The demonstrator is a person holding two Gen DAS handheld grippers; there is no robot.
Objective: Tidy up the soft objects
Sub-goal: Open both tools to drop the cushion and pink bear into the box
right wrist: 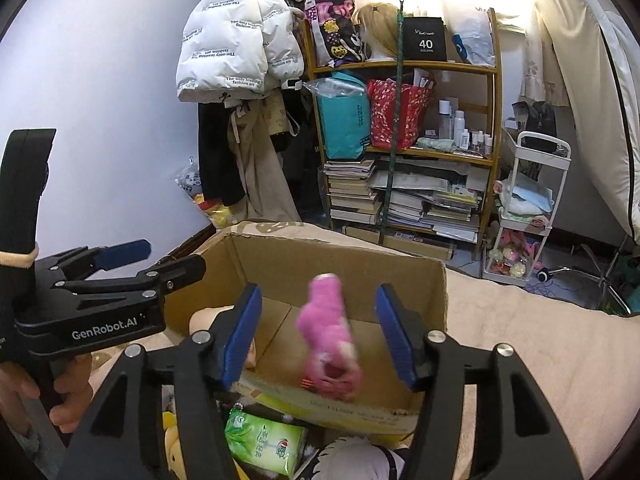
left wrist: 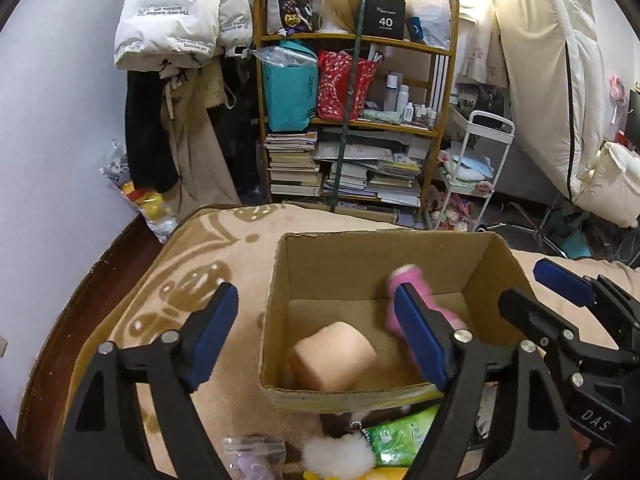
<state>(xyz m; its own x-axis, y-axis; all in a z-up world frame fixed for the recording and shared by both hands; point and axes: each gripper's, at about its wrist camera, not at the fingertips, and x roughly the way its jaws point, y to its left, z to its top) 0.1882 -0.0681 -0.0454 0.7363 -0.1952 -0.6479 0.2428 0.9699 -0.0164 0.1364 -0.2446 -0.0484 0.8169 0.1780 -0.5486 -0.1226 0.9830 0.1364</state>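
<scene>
Cardboard box (left wrist: 280, 320) contains one peach foam block (left wrist: 334, 354) and one pink plush toy (right wrist: 328, 336), blurred between the released right gripper (right wrist: 320, 336); left gripper (left wrist: 320, 332) likewise spread, empty.

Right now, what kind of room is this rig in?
Most likely a lived-in bedroom. The cardboard box sits on a patterned blanket, a white puffer jacket hangs on the wall, and a wooden shelf holds books, bags and bottles.
</scene>
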